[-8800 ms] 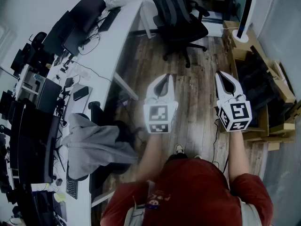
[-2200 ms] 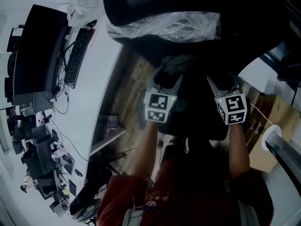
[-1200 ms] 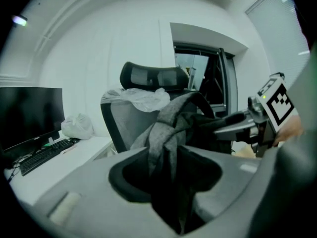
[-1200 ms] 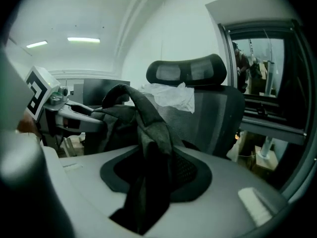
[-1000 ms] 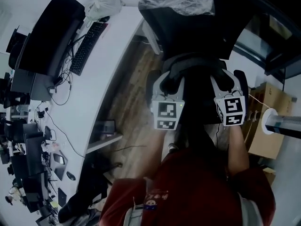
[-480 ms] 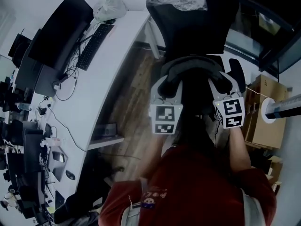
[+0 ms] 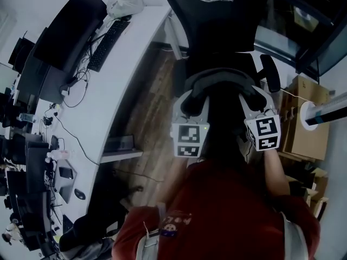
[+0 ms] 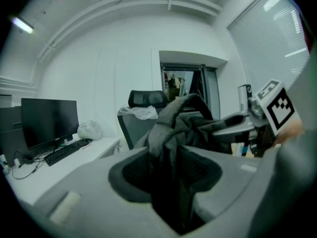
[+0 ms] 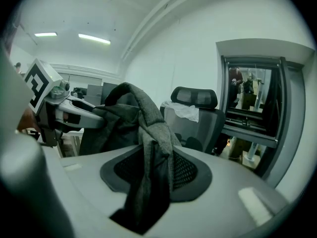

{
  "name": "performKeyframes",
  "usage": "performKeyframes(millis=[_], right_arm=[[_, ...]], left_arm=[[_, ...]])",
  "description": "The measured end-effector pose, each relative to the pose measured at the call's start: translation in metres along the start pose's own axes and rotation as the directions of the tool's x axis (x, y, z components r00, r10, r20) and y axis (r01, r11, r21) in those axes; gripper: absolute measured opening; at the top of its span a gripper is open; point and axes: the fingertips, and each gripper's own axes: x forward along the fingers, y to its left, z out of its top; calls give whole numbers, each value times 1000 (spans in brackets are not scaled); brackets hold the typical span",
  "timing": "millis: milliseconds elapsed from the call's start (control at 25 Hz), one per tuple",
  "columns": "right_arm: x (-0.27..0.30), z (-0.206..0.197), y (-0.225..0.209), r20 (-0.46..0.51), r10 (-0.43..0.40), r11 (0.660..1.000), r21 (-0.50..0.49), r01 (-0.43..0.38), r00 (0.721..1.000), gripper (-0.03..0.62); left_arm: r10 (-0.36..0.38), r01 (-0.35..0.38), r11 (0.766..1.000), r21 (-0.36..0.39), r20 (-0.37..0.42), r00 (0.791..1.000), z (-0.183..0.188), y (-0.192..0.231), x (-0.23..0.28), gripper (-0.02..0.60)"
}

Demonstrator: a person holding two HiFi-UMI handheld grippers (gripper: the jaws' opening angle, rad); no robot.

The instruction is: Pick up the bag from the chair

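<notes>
Within left gripper (image 8: 168, 162), right gripper (image 9: 148, 182) fingers (image 9: 233, 192): bag (image 8: 173, 128) fabric clamped

Long white desk (image 7: 116, 91) beside wood-plank floor (image 7: 154, 110). Black keyboard (image 7: 108, 42) on desk, toward far end. White crumpled plastic bag (image 7: 124, 3) just beyond keyboard. Black flat monitor (image 7: 68, 34) left of keyboard. Tangled black cables (image 7: 81, 81) nearer than keyboard. Black mesh office chair (image 7: 214, 20) on floor, right of keyboard.

- The bag (image 7: 219, 76) hangs between my left gripper (image 7: 194, 99) and right gripper (image 7: 254, 97), its fabric inside both pairs of jaws.
- The chair (image 7: 211, 20) stands behind it at 12 o'clock.
- The desk (image 7: 108, 96) lies at 10 o'clock, with the keyboard (image 7: 108, 42) on it.
- The cardboard box (image 7: 301, 112) is at 3 o'clock.
</notes>
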Motion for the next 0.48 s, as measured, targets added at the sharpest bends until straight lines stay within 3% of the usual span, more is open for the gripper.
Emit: performKeyframes(millis=[480], right_arm=[[-18, -13, 0, -9, -7, 1000, 13, 7, 1000, 146]], left_arm=[[-13, 13, 1000, -2, -7, 1000, -6, -19, -8, 161]])
